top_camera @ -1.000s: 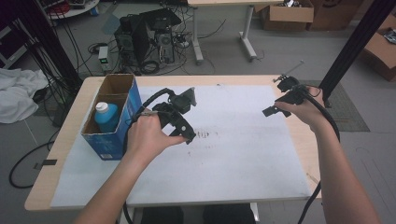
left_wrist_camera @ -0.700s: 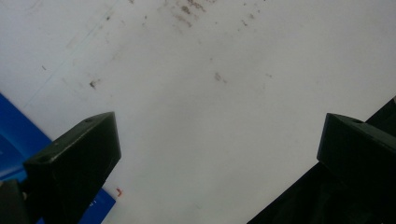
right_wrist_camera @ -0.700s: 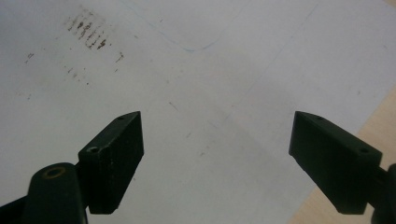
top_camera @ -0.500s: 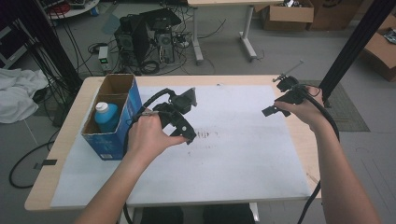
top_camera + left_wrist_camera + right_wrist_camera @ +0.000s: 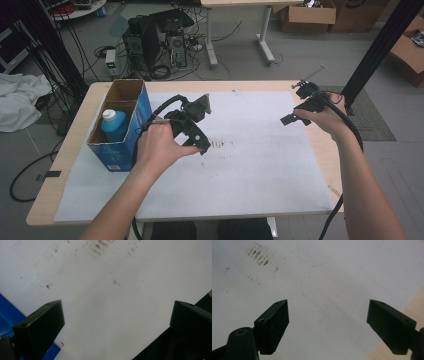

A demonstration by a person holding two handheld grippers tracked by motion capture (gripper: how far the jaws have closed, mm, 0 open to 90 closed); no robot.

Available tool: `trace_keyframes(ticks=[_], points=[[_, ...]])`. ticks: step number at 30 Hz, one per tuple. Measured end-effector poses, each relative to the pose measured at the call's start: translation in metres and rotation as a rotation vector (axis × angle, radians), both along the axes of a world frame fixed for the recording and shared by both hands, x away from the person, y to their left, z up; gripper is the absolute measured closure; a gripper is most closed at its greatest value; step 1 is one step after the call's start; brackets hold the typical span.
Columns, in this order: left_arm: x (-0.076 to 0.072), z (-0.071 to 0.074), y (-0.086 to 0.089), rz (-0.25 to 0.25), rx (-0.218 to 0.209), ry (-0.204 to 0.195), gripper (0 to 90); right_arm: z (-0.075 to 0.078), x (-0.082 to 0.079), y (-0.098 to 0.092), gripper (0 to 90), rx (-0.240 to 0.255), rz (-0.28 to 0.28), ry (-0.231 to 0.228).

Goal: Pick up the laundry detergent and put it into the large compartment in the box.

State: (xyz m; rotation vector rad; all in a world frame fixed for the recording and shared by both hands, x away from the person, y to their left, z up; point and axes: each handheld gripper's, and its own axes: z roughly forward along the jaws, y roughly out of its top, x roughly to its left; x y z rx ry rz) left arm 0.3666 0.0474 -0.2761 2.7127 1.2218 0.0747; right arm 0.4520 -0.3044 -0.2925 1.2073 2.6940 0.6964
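Left hand [image 5: 159, 145] reaching in from the near edge, wrapped over the left gripper [image 5: 192, 125] left of the table's [image 5: 65, 165] middle, above the white sheet [image 5: 260, 165]. Right hand [image 5: 325, 117] extended toward the right edge, holding the right gripper [image 5: 300, 107] low over the sheet. No shift in either since a second ago. Left gripper [image 5: 116, 320] spread wide, holding nothing, touching nothing. Right gripper [image 5: 328, 320] spread wide too, empty above the sheet. Blue box [image 5: 122, 125] with bottle [image 5: 114, 124] standing upright near the left edge, just beside the left hand.
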Motion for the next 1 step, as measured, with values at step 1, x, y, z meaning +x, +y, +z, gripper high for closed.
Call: trace_keyframes(ticks=[1], points=[[0.0000, 0.0000, 0.0000, 0.000, -0.002, 0.000, 0.1, -0.0001, 0.0001, 0.0001, 18.0, 0.000, 0.000, 0.000]])
